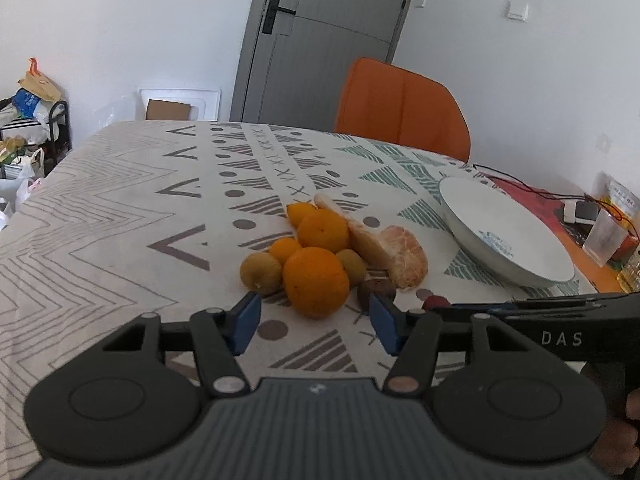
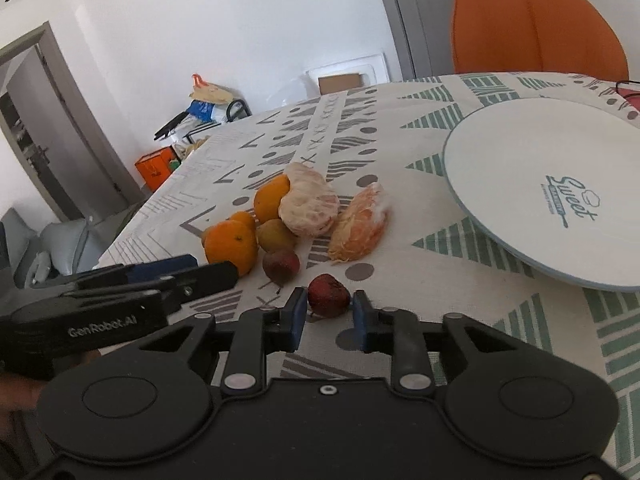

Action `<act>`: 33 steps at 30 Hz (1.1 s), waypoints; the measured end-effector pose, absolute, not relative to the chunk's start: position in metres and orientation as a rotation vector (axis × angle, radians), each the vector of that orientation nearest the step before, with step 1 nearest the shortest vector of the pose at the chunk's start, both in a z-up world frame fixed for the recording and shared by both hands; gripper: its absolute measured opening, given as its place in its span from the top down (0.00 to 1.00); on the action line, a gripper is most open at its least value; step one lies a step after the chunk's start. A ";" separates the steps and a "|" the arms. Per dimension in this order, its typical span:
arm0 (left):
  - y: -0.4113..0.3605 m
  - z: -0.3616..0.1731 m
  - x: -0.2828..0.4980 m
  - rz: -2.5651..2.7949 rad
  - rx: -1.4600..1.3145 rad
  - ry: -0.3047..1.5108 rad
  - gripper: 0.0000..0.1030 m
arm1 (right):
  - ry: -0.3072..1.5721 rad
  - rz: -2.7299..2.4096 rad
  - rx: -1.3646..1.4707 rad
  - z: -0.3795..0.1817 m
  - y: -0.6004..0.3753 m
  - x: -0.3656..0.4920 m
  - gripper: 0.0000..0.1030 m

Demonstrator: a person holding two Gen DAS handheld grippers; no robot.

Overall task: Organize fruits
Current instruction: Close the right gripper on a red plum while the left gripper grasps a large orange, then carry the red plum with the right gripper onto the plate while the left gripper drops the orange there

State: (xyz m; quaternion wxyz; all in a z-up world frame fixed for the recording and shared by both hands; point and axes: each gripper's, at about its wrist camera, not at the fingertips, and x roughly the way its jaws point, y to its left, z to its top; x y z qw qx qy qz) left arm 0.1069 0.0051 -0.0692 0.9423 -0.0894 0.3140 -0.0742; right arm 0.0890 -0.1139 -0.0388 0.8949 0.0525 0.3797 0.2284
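A pile of fruit lies on the patterned tablecloth: oranges [image 1: 316, 280], kiwis [image 1: 261, 273], peeled citrus pieces [image 1: 406, 256] and a dark fruit [image 1: 374, 290]. My left gripper [image 1: 314, 322] is open, its blue pads on either side of the nearest orange, just short of it. In the right wrist view my right gripper [image 2: 329, 314] has its pads against the sides of a small red fruit [image 2: 328, 294] on the cloth. The white plate [image 2: 520, 184] stands empty to the right of the pile, and also shows in the left wrist view [image 1: 504, 236].
An orange chair [image 1: 400, 108] stands behind the table's far edge. A plastic cup [image 1: 604, 236], cables and small items lie at the far right. The left gripper's body [image 2: 120, 300] reaches in at the left of the right wrist view.
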 end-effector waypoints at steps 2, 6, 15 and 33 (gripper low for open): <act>0.003 -0.070 0.110 -0.150 -0.181 0.643 0.43 | 0.776 0.476 0.118 -0.041 -0.114 0.088 0.68; 0.000 -0.070 0.116 -0.143 -0.190 0.649 0.43 | 0.764 0.478 0.089 -0.040 -0.110 0.091 0.70; -0.004 -0.073 0.124 -0.094 -0.195 0.665 0.64 | 0.752 0.467 0.111 -0.037 -0.121 0.089 0.78; -0.030 -0.045 0.110 -0.135 -0.148 0.602 0.66 | 0.590 0.324 0.184 -0.016 -0.170 0.067 0.78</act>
